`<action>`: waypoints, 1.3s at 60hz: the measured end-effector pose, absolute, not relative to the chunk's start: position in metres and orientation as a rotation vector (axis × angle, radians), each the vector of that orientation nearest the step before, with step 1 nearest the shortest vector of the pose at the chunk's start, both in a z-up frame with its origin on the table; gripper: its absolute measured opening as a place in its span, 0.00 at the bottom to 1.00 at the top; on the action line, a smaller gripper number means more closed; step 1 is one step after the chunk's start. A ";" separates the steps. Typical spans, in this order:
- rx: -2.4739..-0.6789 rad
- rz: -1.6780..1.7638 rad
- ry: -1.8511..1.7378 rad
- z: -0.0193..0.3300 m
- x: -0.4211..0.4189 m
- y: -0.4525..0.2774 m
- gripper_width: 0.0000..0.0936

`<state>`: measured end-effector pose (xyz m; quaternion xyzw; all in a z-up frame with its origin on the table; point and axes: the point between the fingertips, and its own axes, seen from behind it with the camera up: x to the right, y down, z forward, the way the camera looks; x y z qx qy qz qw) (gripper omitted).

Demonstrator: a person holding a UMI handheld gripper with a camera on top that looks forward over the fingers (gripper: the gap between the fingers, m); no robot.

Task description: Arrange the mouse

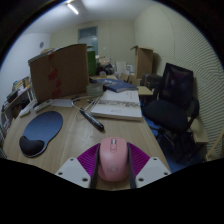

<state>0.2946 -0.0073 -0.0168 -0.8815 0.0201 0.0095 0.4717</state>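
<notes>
A pink computer mouse (113,160) sits between my two fingers, with the magenta pads (88,157) pressed against its left and right sides. My gripper (113,163) is shut on it and holds it above the near edge of the wooden desk (75,135). A dark blue mouse pad (40,128) with a black wrist rest lies on the desk, ahead of the fingers and to the left.
A black pen-like object (92,119) lies mid-desk. A white keyboard (118,105) sits further back, with a cardboard box (60,70) beyond the mouse pad. A black office chair (175,98) stands to the right of the desk.
</notes>
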 end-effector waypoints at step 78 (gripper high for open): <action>-2.252 0.070 -0.046 -0.013 -0.002 0.082 0.54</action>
